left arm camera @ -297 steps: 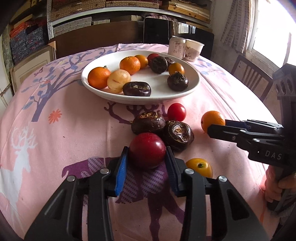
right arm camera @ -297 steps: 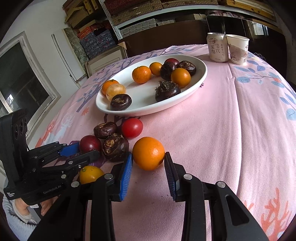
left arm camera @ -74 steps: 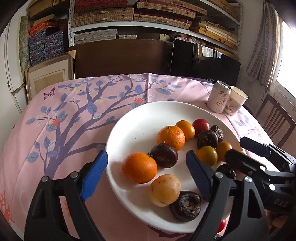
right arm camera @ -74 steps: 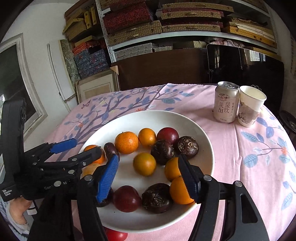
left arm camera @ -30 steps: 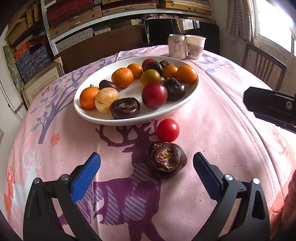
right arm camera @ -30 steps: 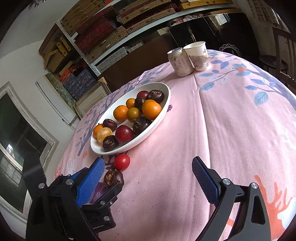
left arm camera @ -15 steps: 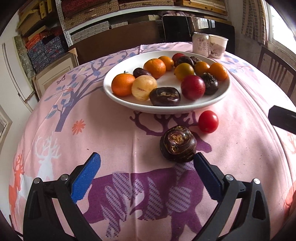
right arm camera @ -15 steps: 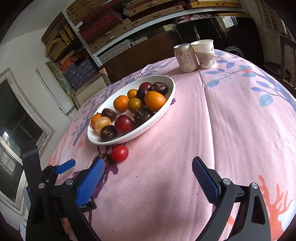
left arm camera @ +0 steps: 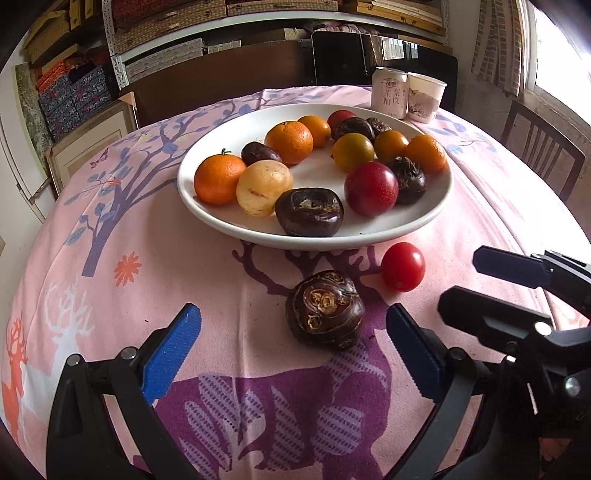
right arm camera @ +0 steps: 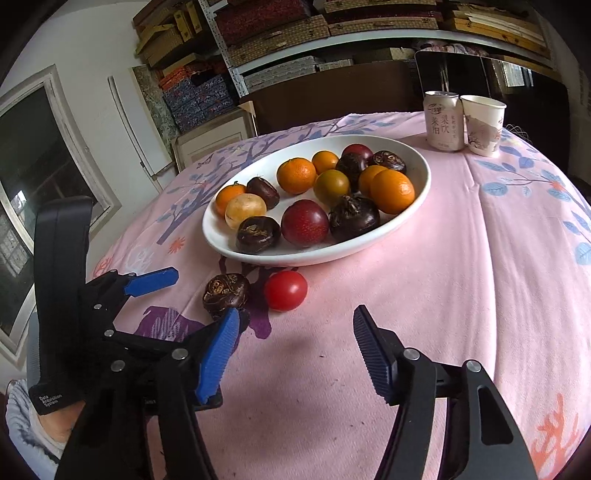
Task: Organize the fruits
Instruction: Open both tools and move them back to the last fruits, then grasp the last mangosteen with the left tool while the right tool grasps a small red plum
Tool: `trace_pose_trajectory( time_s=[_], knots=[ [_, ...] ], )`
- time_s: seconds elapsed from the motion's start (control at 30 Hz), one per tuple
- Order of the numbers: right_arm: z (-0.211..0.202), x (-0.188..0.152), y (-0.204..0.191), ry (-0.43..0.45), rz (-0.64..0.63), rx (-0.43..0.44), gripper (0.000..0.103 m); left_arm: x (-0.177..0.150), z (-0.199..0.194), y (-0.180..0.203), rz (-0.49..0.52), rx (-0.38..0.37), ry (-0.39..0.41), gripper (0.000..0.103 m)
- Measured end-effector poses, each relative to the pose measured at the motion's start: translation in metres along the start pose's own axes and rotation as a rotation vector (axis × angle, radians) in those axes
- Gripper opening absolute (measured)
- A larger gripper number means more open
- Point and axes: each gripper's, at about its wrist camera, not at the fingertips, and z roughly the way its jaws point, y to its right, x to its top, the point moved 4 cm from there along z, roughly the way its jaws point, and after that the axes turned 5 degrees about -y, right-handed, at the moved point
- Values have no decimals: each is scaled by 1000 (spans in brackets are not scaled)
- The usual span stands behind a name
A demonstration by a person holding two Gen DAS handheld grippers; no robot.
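Covering the round table, a pink tablecloth point(left arm camera: 155, 280) printed with deer and trees; shelves of boxes point(right arm camera: 280, 22) behind.
Both the left gripper point(left arm camera: 293, 354) and the right gripper point(right arm camera: 295, 354), its jaws just closing, stand apart and empty; water chestnut point(left arm camera: 325, 309) and red tomato point(left arm camera: 402, 266) lie just before the fruit plate point(left arm camera: 317, 242).

**What the two cameras leave unseen**

The right gripper point(left arm camera: 491, 291) runs off the right edge of the left wrist view, its handle and holder out of sight. In the right wrist view the left gripper point(right arm camera: 192, 295) has one blue fingertip overlapping the dark water chestnut point(right arm camera: 225, 293), covering its near edge. The hand point(right arm camera: 55, 424) holding it shows only as a sliver with a pale sleeve at the lower left corner. On the white plate point(right arm camera: 369, 243), the rear fruits sit half hidden behind the front ones. The print on the drink can point(right arm camera: 441, 122) is too small to read.
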Motion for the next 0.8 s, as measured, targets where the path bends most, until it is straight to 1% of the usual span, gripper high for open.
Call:
trace_pose_trajectory(
  time_s=[0.03,0.07,0.1,0.17,0.2,0.33,0.37,0.4,0.53,0.6,0.7,0.8],
  knots=[
    [4,2,-1,-9,1,4,62,0,1,0,0,-5,-3,98],
    [8,4,-2,-18,1,6,61,1,3,0,2,-9,-8,95],
    [13,5,-4,-29,2,9,60,1,5,1,6,-16,-17,85],
    [21,8,-6,-51,6,14,60,1,8,3,14,-36,-32,76],
    [25,10,-5,-56,13,19,58,1,8,3,14,-40,-30,74],
    [34,15,-7,-75,10,21,54,0,8,5,20,-39,-27,73],
    [36,15,-10,-77,-1,17,53,0,7,6,27,-40,-24,70],
    [37,15,-12,-81,-12,15,49,0,6,9,39,-39,-20,66],
    [41,18,-16,-91,-34,21,36,0,2,17,84,-4,-3,60],
    [41,18,-17,-92,-39,26,30,-1,0,22,110,-8,4,48],
    [38,18,-17,-87,-47,9,30,-2,-3,30,146,16,16,42],
    [37,18,-17,-87,-40,12,29,-2,-5,31,152,25,23,42]
  ],
)
